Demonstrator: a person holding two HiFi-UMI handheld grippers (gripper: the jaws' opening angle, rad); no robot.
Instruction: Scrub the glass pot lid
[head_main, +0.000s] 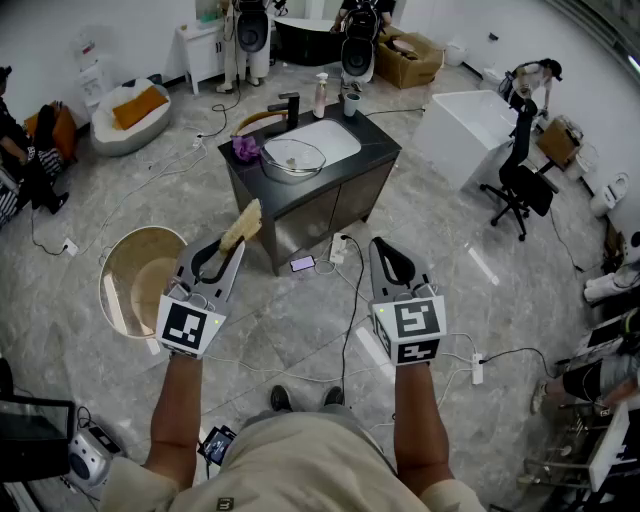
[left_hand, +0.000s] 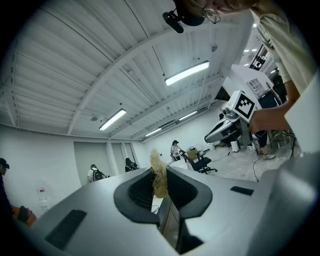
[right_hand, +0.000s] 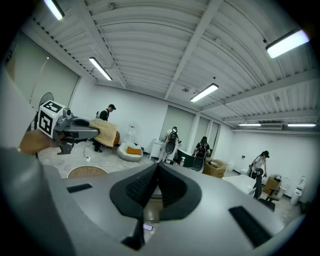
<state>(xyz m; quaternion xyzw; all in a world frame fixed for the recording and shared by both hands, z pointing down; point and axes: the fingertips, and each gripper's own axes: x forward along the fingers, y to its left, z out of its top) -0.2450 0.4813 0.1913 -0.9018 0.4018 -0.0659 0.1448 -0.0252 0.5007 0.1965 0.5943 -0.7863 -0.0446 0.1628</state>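
The glass pot lid (head_main: 293, 156) lies on the dark vanity counter (head_main: 378, 142), over the left edge of the white sink (head_main: 330, 138), some way ahead of both grippers. My left gripper (head_main: 232, 246) is shut on a tan loofah scrubber (head_main: 243, 224), held up in the air short of the cabinet. In the left gripper view the loofah (left_hand: 157, 159) sticks up from the closed jaws of the left gripper (left_hand: 161, 172). My right gripper (head_main: 381, 245) is shut with nothing in it; in its own view the right gripper (right_hand: 157, 164) has its jaws pressed together.
On the counter are a purple cloth (head_main: 245, 148), a black faucet (head_main: 288, 104), a soap bottle (head_main: 320, 95) and a cup (head_main: 350, 103). A round wooden tub (head_main: 140, 280), a phone (head_main: 302, 264) and cables lie on the floor. A white bathtub (head_main: 460, 130) and an office chair (head_main: 520, 185) stand at the right.
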